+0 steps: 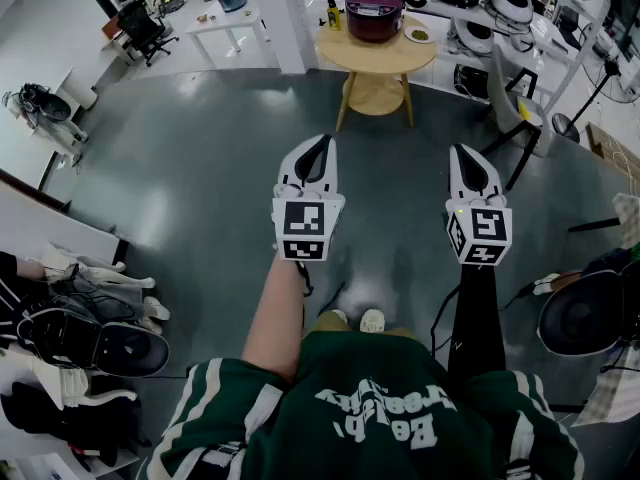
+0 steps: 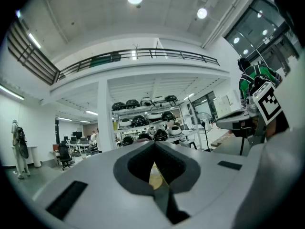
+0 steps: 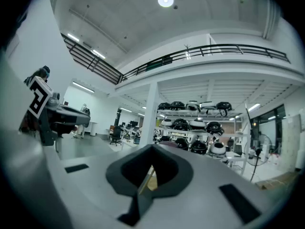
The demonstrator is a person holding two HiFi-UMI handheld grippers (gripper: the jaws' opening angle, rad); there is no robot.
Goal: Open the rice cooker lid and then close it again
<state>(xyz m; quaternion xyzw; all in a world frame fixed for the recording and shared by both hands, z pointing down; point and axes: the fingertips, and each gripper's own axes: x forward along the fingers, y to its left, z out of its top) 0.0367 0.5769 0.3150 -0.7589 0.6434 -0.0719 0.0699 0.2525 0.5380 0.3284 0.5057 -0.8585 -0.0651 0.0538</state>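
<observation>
A dark maroon rice cooker (image 1: 374, 10) with its lid down stands on a round wooden table (image 1: 376, 57) far ahead, at the top of the head view. My left gripper (image 1: 317, 144) and right gripper (image 1: 468, 153) are held level over the grey floor, well short of the table. Both have their jaws shut with nothing between them. In the left gripper view my left gripper (image 2: 155, 143) hides most of the table, and in the right gripper view my right gripper (image 3: 153, 148) does the same.
A small yellow bottle (image 1: 333, 14) and a plate (image 1: 418, 35) share the table. White shelves (image 1: 520, 8) with several rice cookers line the far right. A chair (image 1: 522, 108) stands right of the table. Shoes and bags (image 1: 80, 328) lie at the left.
</observation>
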